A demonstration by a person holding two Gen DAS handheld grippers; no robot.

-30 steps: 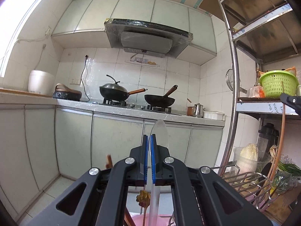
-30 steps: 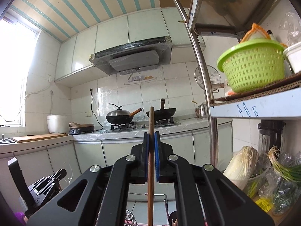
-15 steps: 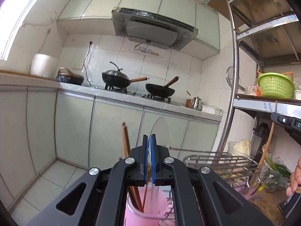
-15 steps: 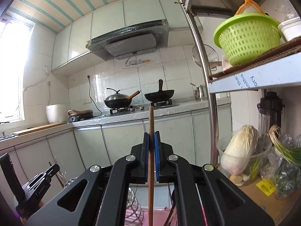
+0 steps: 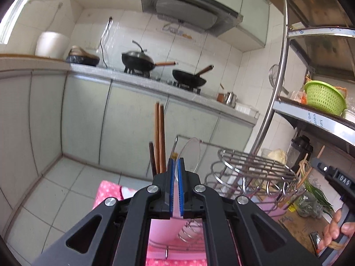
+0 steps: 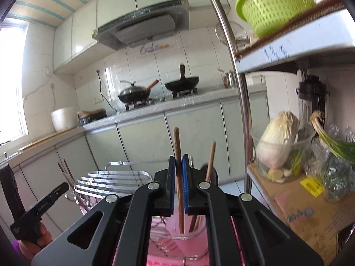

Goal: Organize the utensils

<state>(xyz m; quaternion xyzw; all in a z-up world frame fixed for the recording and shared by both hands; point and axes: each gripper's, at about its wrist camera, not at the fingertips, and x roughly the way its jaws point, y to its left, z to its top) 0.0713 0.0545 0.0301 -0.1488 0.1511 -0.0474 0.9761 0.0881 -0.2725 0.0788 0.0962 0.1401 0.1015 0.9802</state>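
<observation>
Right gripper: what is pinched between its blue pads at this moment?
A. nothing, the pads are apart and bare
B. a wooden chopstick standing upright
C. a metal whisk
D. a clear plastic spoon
B: in the right wrist view the right gripper is closed on a brown wooden chopstick that stands upright, its lower end reaching down into the clear cup below.

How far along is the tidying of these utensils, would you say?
Partly done, it seems. Some wooden chopsticks already stand upright in the pink holder. In hand: the left gripper is shut on a clear plastic spoon, and the right gripper is shut on a wooden chopstick whose lower end reaches into the holder. Left: releasing both. Whether more utensils wait elsewhere is out of view.
</observation>
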